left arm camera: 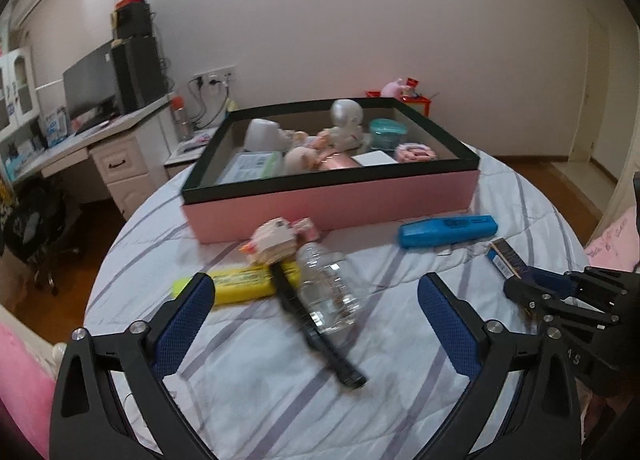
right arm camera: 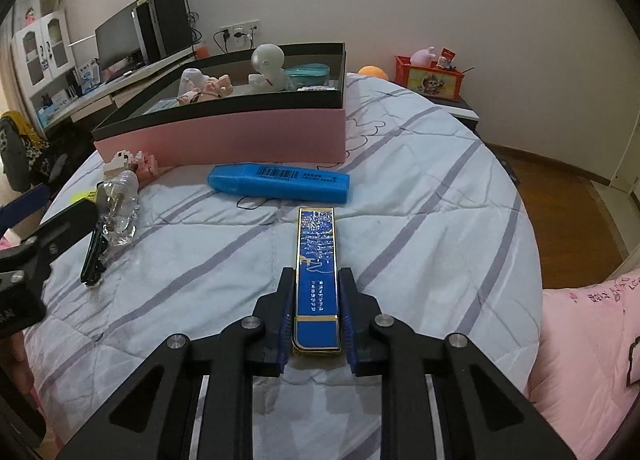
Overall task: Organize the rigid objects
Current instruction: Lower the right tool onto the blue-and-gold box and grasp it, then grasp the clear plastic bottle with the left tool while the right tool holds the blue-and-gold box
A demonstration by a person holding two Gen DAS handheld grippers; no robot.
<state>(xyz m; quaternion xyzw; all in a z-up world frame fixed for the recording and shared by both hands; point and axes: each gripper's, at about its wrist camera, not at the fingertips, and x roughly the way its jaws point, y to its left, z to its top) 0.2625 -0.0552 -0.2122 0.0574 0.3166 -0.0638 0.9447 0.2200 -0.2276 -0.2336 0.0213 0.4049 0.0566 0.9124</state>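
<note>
The right gripper is clamped on the near end of a slim dark-blue rectangular box with gold edging; both blue pads press its long sides, and its far end points toward the pink cardboard box with a black rim. The left gripper stands with its jaws wide apart and nothing between the pads, above the white quilt with grey stripes on the bed. Ahead of it lie a clear plastic bottle, a black elongated tool partly under the bottle, a yellow flat pack and a pink-and-white brick-built toy. A large blue highlighter pen lies just in front of the pink box, which holds assorted figurines and containers.
</note>
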